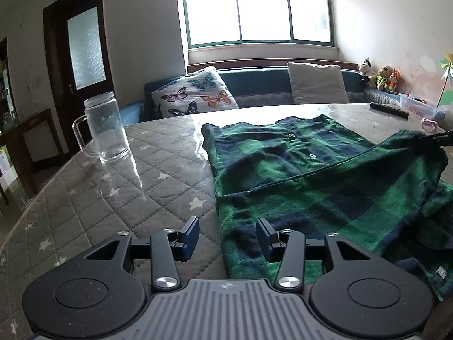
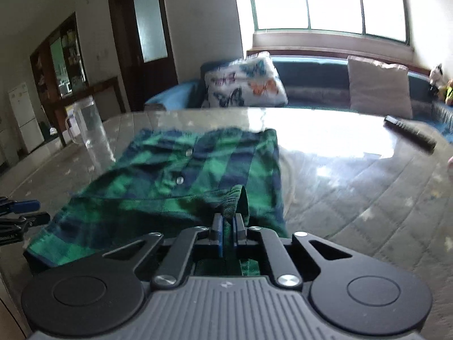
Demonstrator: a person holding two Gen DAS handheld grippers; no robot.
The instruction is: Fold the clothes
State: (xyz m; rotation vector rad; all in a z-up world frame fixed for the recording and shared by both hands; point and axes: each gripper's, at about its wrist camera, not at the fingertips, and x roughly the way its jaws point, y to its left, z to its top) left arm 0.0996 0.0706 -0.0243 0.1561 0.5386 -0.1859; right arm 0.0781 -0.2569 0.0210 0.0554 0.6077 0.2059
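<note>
A green and navy plaid shirt (image 1: 311,181) lies on the quilted table (image 1: 113,198), its buttons facing up. My left gripper (image 1: 228,233) is open just above the shirt's near left hem, with nothing between its blue pads. My right gripper (image 2: 227,228) is shut on a fold of the plaid shirt (image 2: 175,175) and holds that edge lifted off the table. In the left wrist view the right gripper (image 1: 437,138) shows at the far right edge, pinching the raised cloth. The left gripper's fingers (image 2: 25,206) appear at the left edge of the right wrist view.
A clear glass mug (image 1: 103,129) stands on the table left of the shirt. A dark remote (image 1: 389,109) lies at the far right, near a plastic box (image 1: 421,104). Beyond the table is a blue sofa (image 1: 254,85) with cushions and soft toys.
</note>
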